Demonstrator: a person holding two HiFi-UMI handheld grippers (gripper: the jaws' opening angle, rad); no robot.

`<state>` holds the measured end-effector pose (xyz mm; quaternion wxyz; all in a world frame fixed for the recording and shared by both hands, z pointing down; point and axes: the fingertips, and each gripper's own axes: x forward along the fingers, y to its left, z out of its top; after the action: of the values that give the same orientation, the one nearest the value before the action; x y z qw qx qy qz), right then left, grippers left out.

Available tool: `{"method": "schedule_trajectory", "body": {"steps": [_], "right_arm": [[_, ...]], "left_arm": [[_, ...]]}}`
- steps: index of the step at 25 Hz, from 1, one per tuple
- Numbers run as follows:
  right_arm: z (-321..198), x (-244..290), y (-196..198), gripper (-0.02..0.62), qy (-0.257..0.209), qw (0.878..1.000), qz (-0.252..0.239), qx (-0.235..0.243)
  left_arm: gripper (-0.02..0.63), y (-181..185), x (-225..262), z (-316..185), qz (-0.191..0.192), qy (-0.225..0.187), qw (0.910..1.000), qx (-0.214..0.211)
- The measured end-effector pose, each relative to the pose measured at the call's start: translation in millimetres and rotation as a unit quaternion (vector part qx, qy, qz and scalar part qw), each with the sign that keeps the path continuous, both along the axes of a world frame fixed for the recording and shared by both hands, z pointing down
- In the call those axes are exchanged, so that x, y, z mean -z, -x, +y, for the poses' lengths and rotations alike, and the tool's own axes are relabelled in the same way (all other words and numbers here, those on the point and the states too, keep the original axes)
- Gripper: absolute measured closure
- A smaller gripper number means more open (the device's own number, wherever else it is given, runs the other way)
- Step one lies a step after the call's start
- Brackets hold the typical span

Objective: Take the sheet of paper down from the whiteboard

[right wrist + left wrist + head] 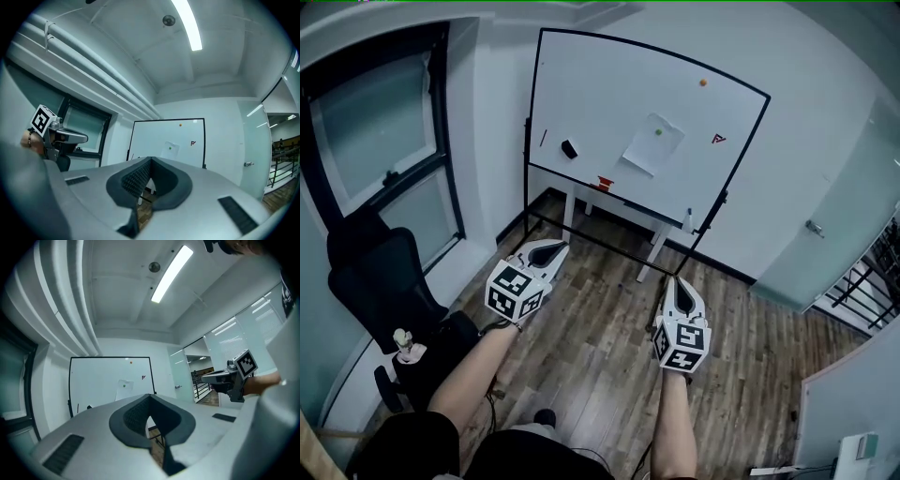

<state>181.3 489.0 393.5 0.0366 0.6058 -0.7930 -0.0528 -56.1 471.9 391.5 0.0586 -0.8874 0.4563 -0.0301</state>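
Observation:
The white sheet of paper (654,143) hangs on the whiteboard (609,94), pinned by a green magnet (658,132). The board stands across the room, well away from both grippers. My left gripper (555,246) and right gripper (675,281) are held level over the wood floor, pointing toward the board, both shut and empty. In the left gripper view the closed left gripper (150,397) fills the foreground, with the paper (123,389) small beyond and the right gripper (206,377) to the right. From the right gripper (151,160), the paper (171,150) lies straight ahead.
An orange magnet (703,82), a red mark (718,139) and a black eraser (569,148) are on the board. A white table (623,214) stands at its foot. A black office chair (380,281) is at left, a glass door (820,234) at right.

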Motion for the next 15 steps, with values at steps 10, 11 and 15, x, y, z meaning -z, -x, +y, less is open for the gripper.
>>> {"method": "schedule_trajectory", "body": {"steps": [10,11,15], "right_arm": [[-103.1,-11.0,27.3,0.572,0.009,1.0,0.009,-0.014],[-110.9,-12.9,29.2,0.572,0.01,1.0,0.012,-0.015],[-139.9,-19.5,36.1,0.572,0.012,1.0,0.016,-0.013]], "left_arm": [[0.586,29.1,-17.5,-108.0,0.001,0.011,0.9999,-0.011],[0.586,30.8,-19.8,-116.4,0.001,0.011,0.9999,-0.011],[0.586,32.1,-30.5,-147.6,0.002,0.016,0.9998,-0.013]]}}
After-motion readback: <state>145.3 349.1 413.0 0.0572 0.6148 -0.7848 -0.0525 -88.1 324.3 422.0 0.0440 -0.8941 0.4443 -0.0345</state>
